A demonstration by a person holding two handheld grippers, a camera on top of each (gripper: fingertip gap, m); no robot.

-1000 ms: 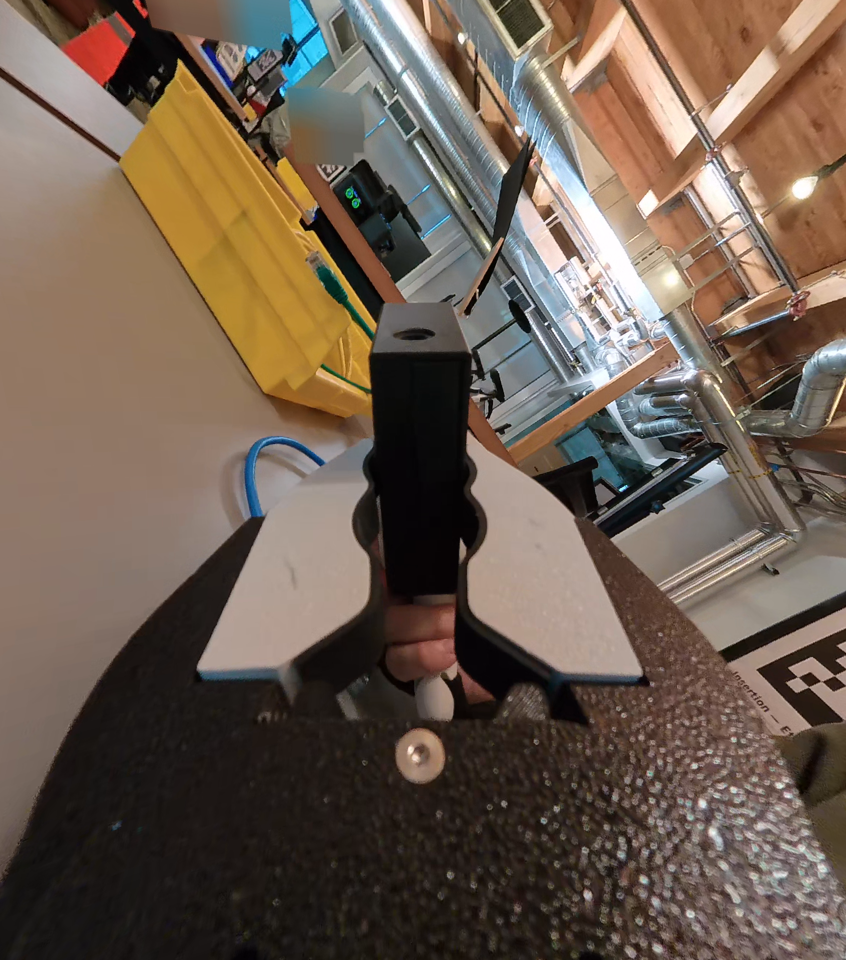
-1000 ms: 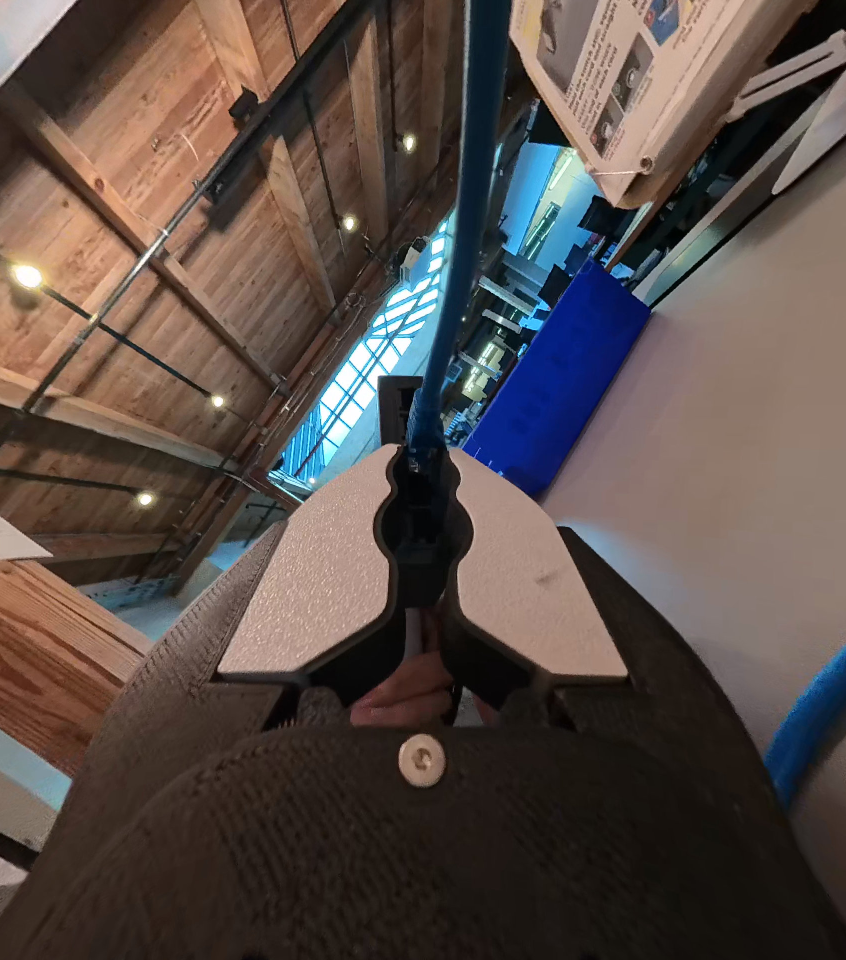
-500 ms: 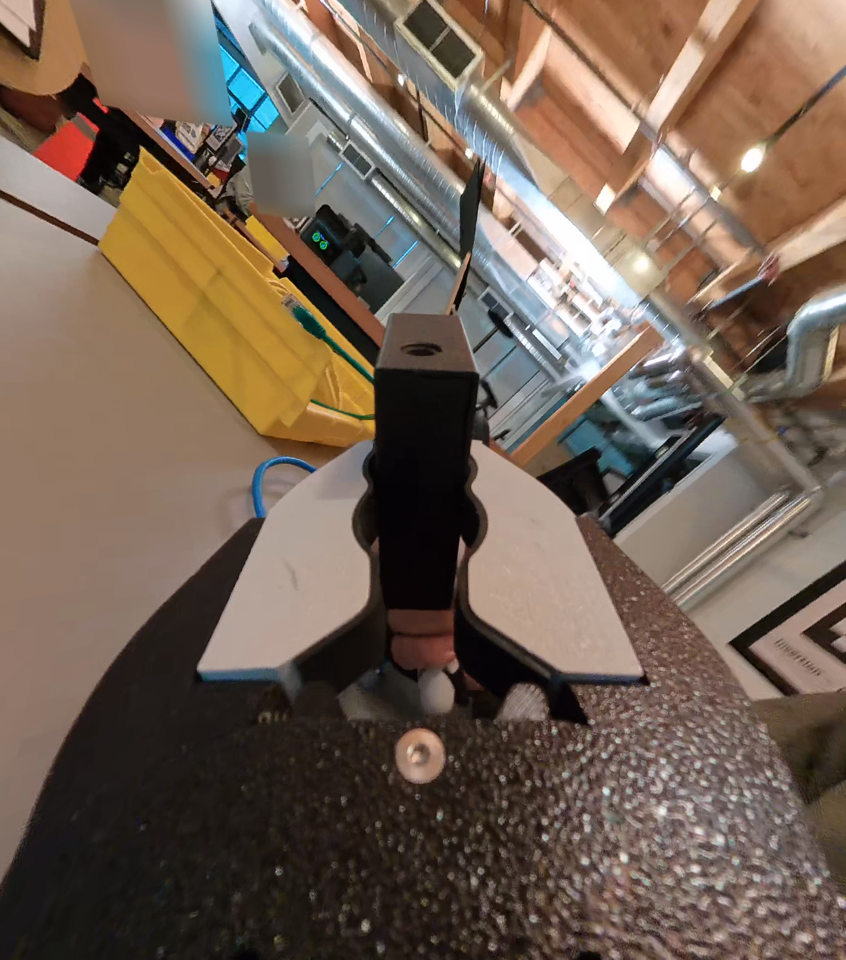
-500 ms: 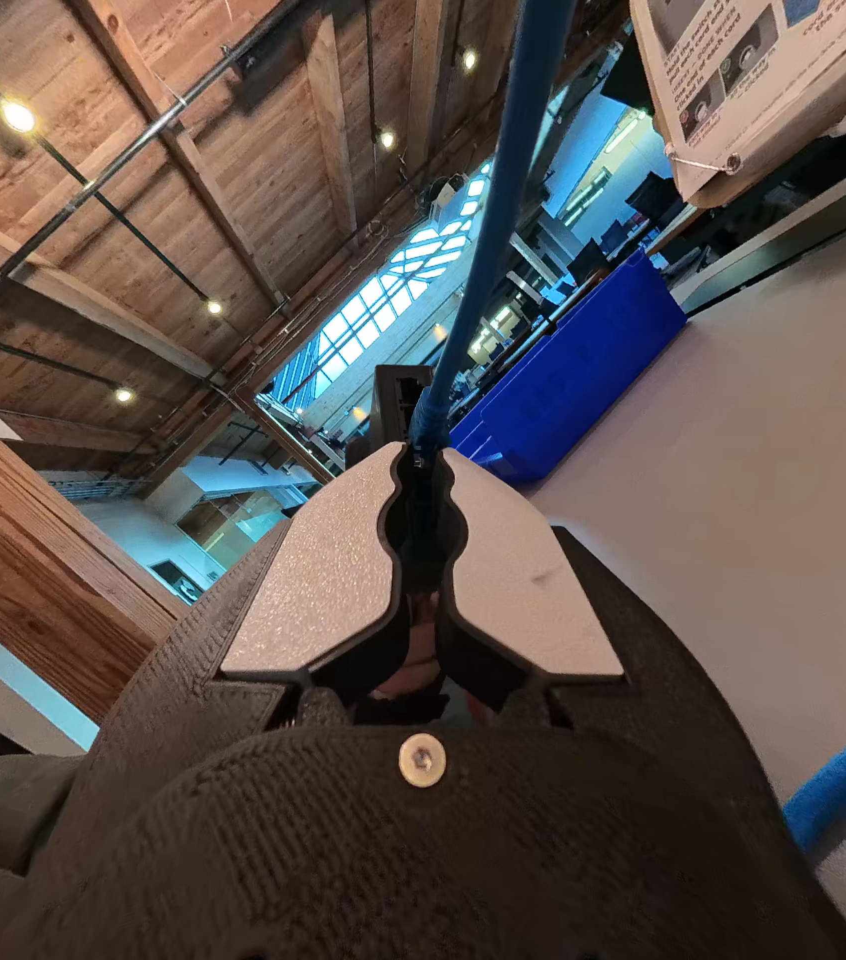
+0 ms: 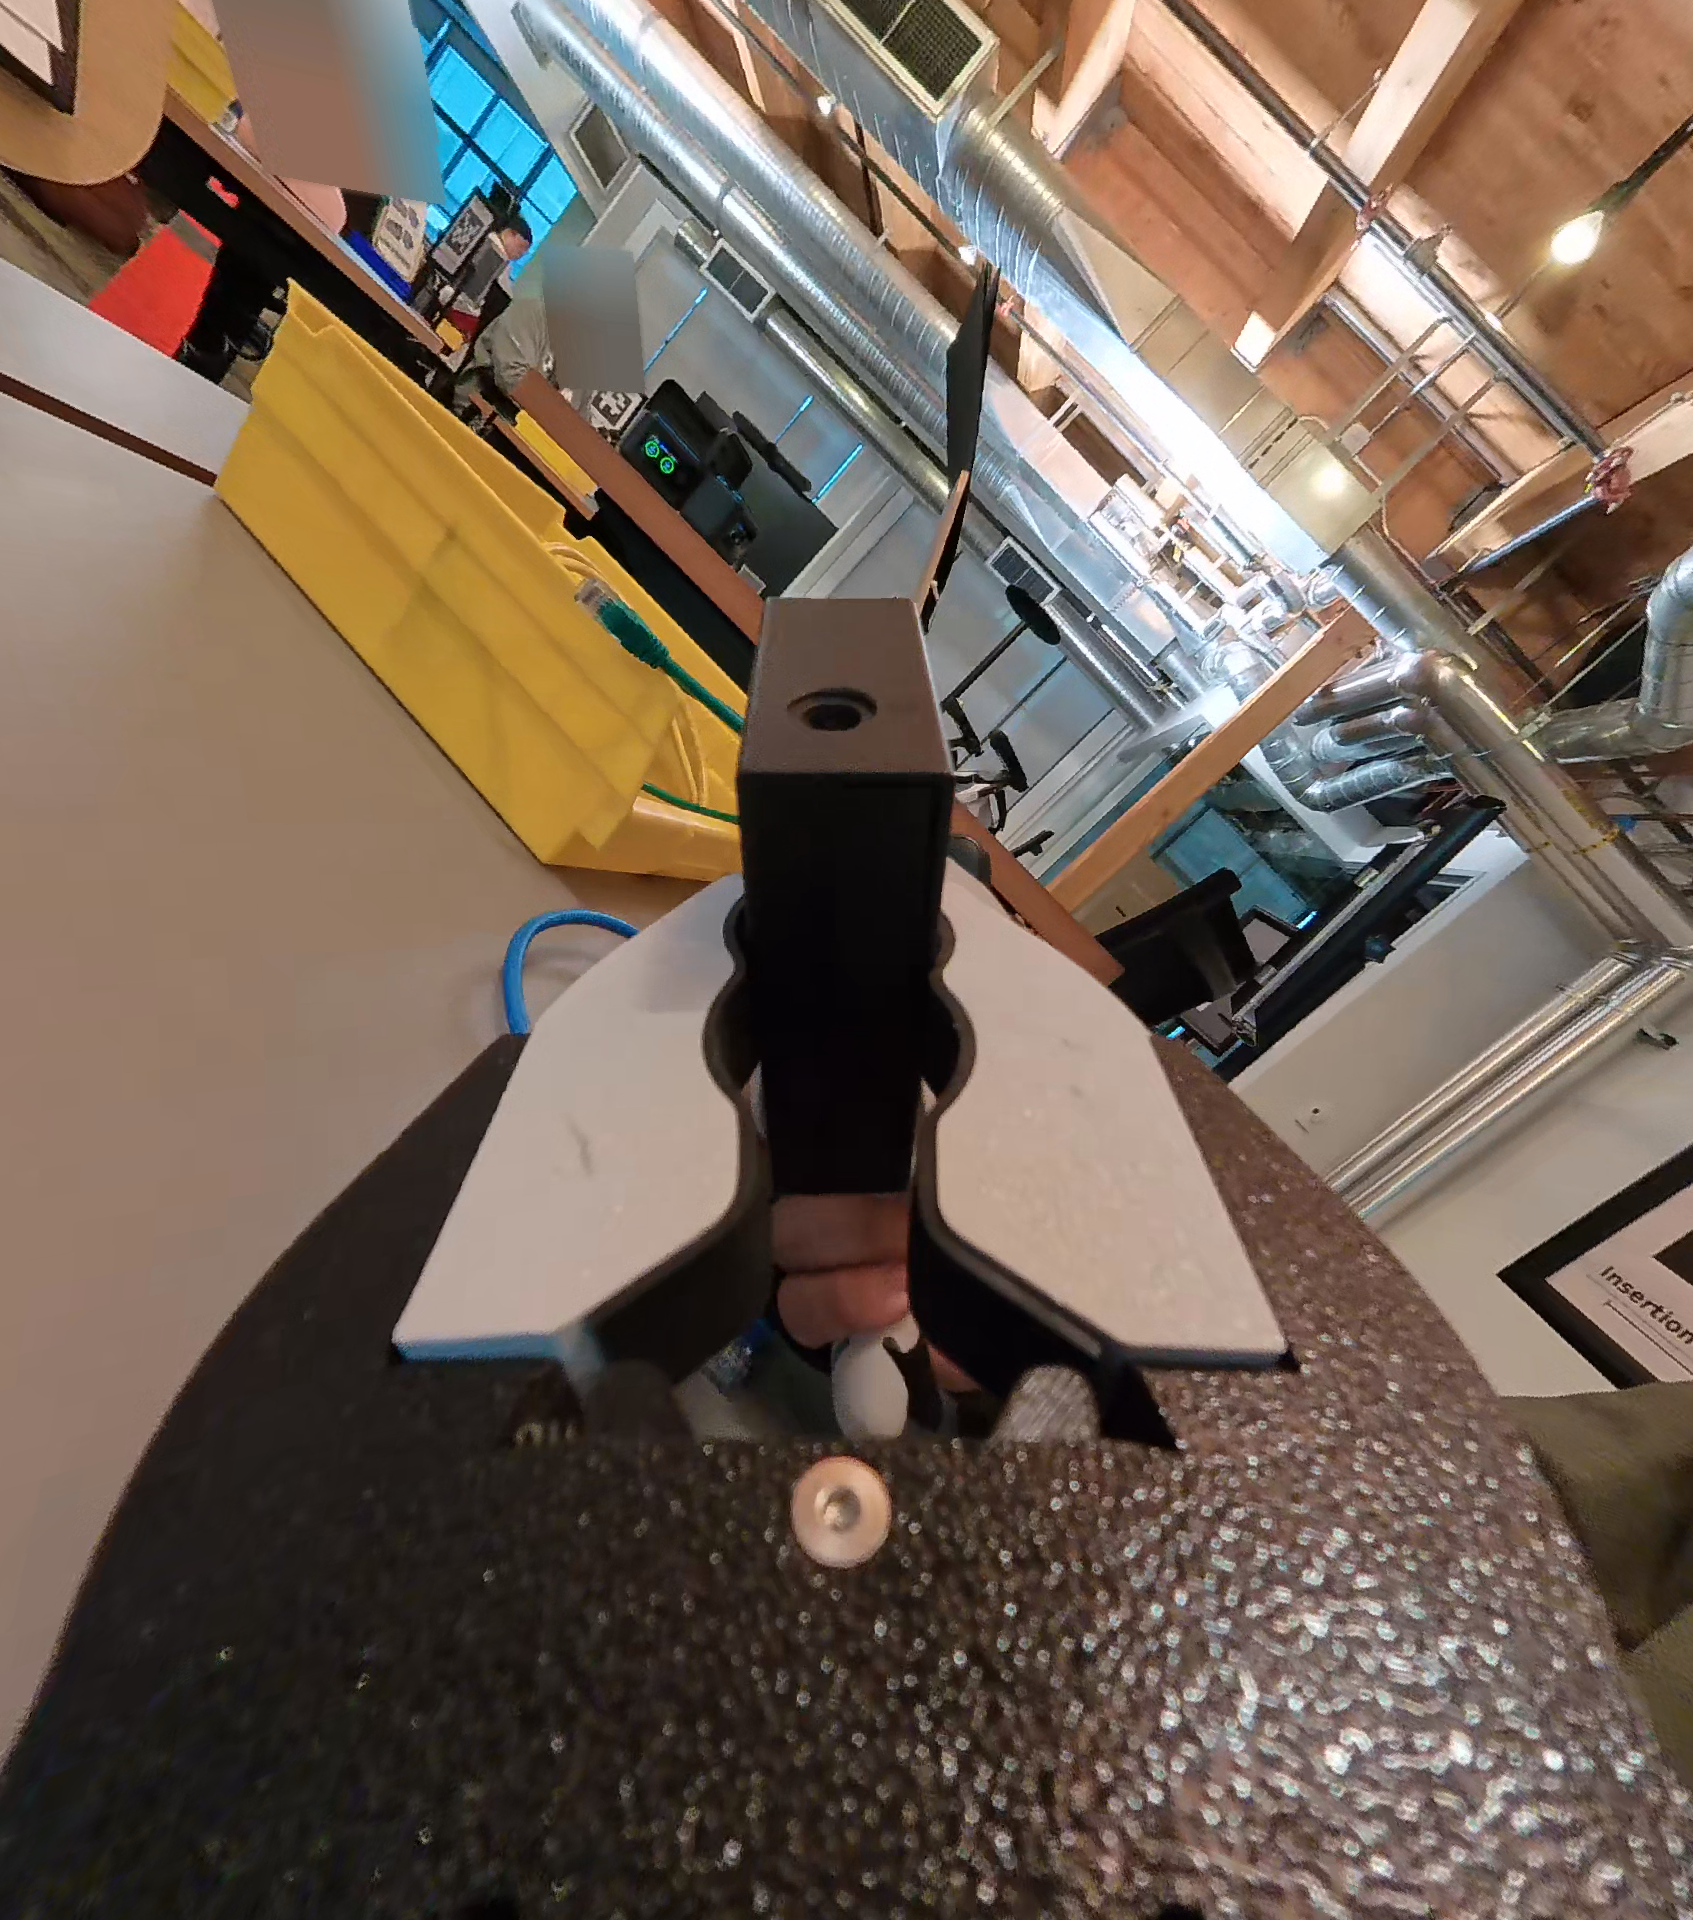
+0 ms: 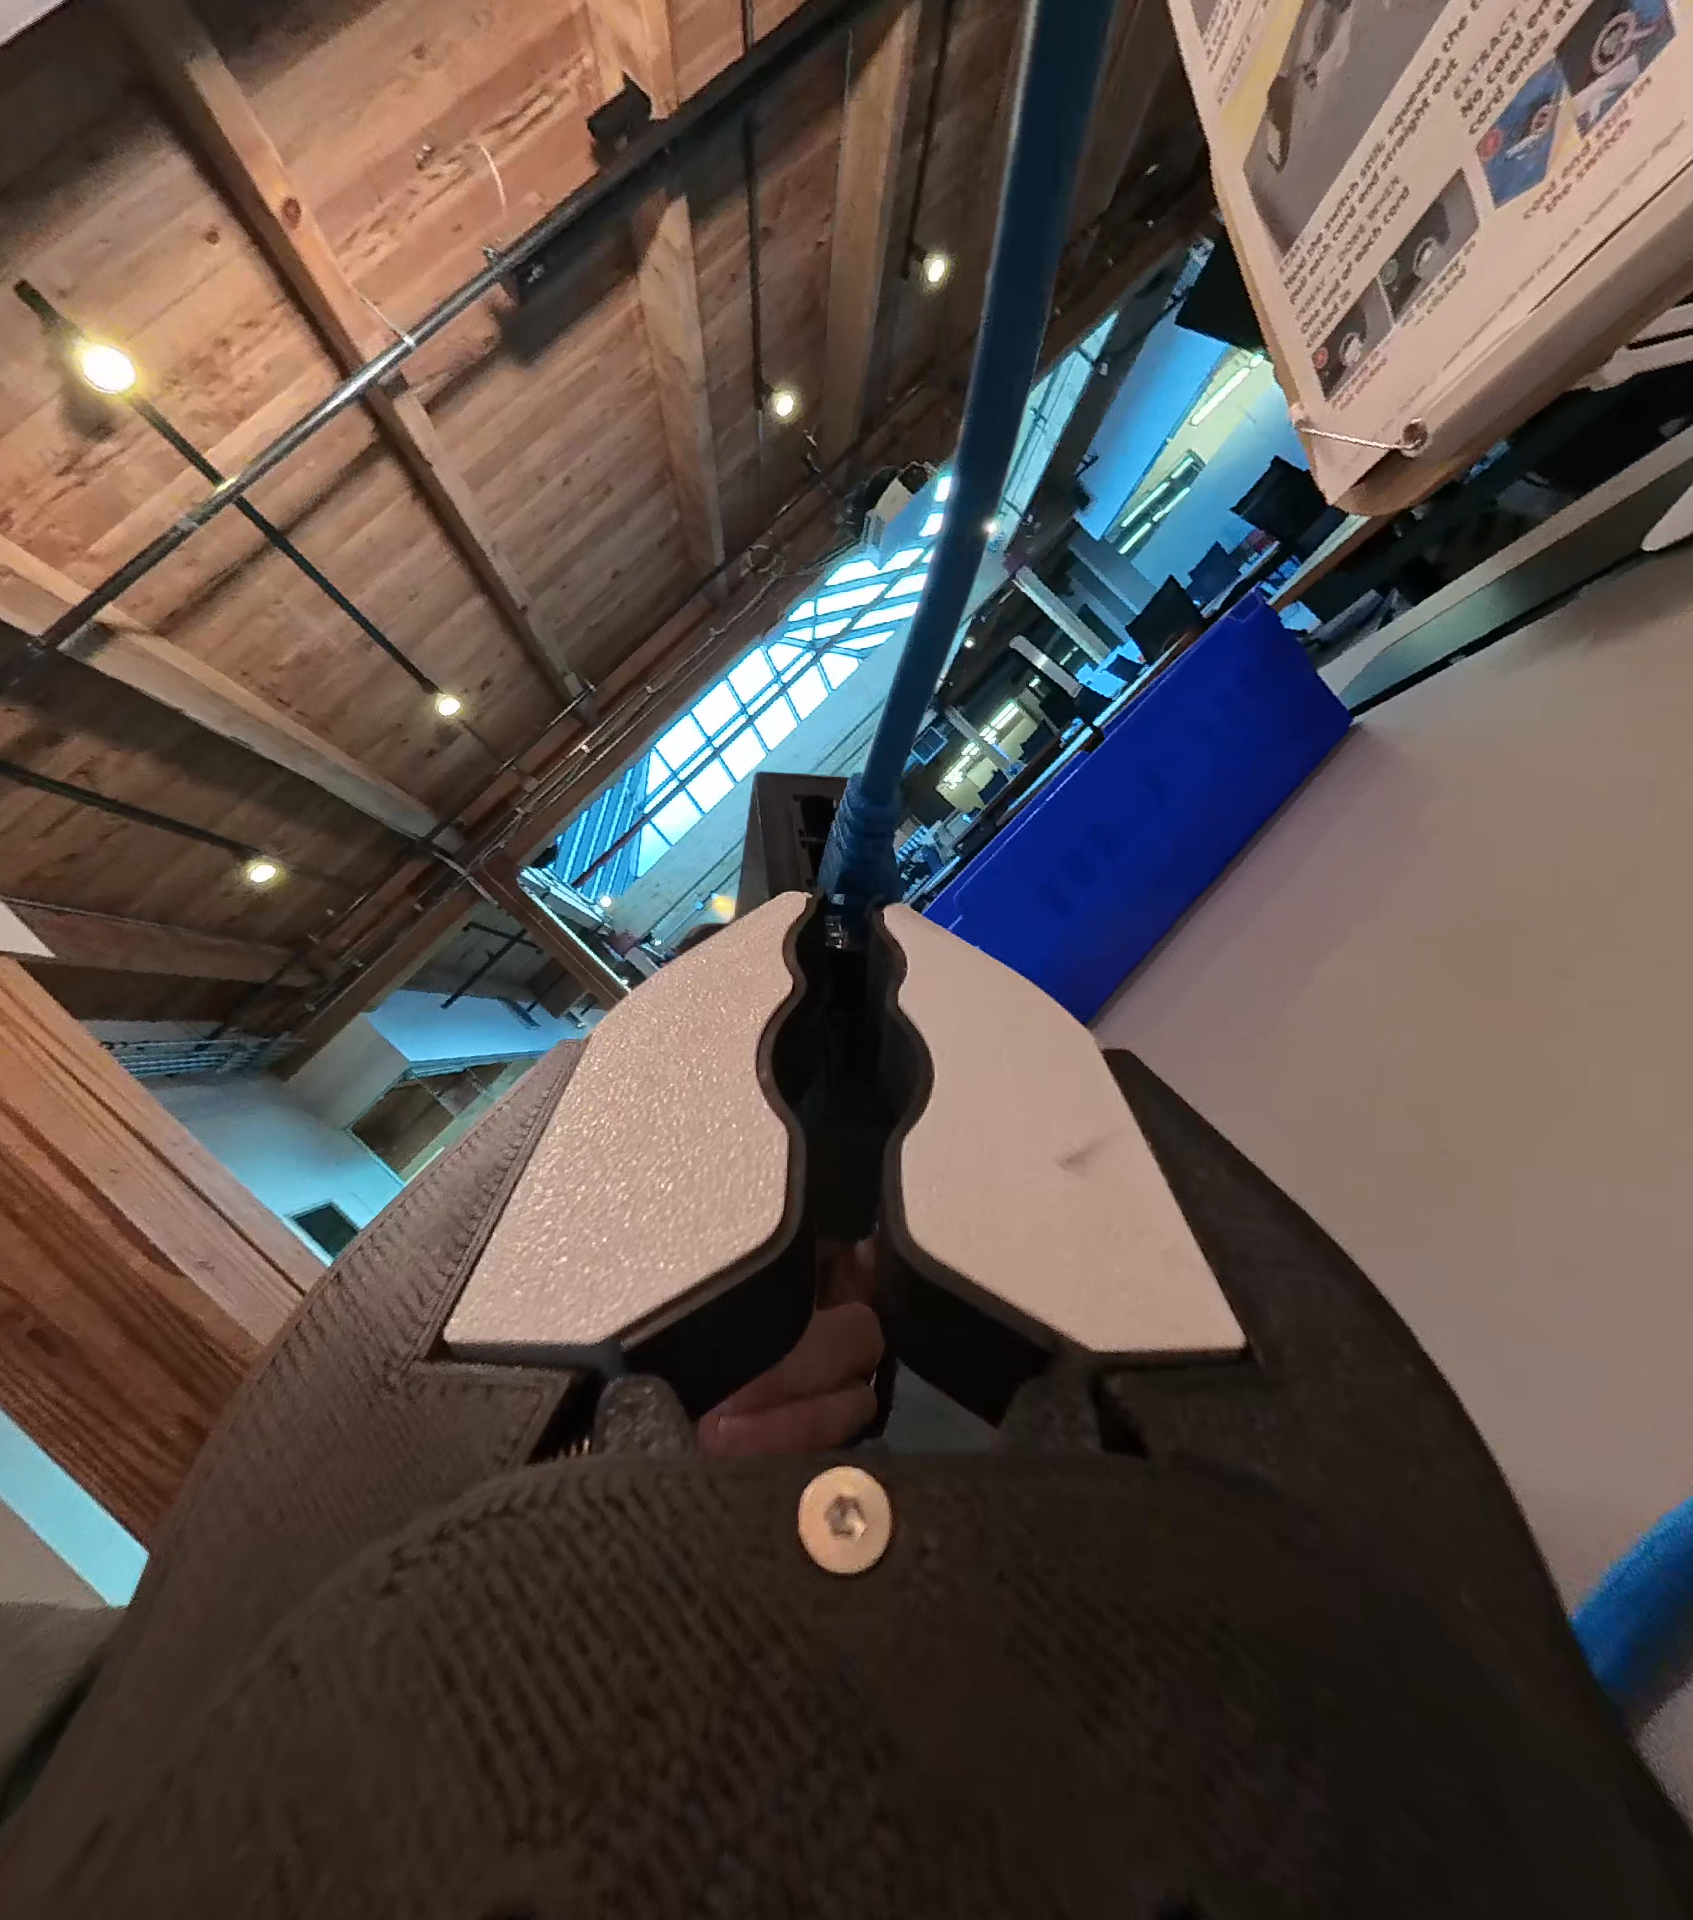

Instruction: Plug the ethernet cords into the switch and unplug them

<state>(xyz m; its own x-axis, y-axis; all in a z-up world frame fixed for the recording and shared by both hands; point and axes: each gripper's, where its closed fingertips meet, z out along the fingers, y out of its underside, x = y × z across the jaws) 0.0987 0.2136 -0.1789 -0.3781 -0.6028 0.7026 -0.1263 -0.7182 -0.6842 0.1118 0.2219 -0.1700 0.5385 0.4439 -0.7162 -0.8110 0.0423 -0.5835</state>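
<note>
Honestly, left wrist view first: the left gripper (image 5: 842, 977) is clamped on the black boxy metal switch (image 5: 840, 894), held up off the beige table (image 5: 146, 831); a yellow plastic bin (image 5: 447, 623) holds a green cord (image 5: 650, 665).

Right wrist view: the right gripper (image 6: 847, 914) pinches the blue ethernet cord (image 6: 956, 499) by its plug, right at the switch, blue bin (image 6: 1164, 790) behind. Can't tell if it's seated, so I'd guess mid-cycle.

Left gripper (image 5: 842, 935) is clamped on the black switch (image 5: 840, 894), which sticks up toward 12 o'clock. Yellow bin (image 5: 447, 623) at 10 o'clock has a green ethernet cord (image 5: 636, 642) poking out; blue cord (image 5: 551, 940) loops just beside the fingers.
</note>
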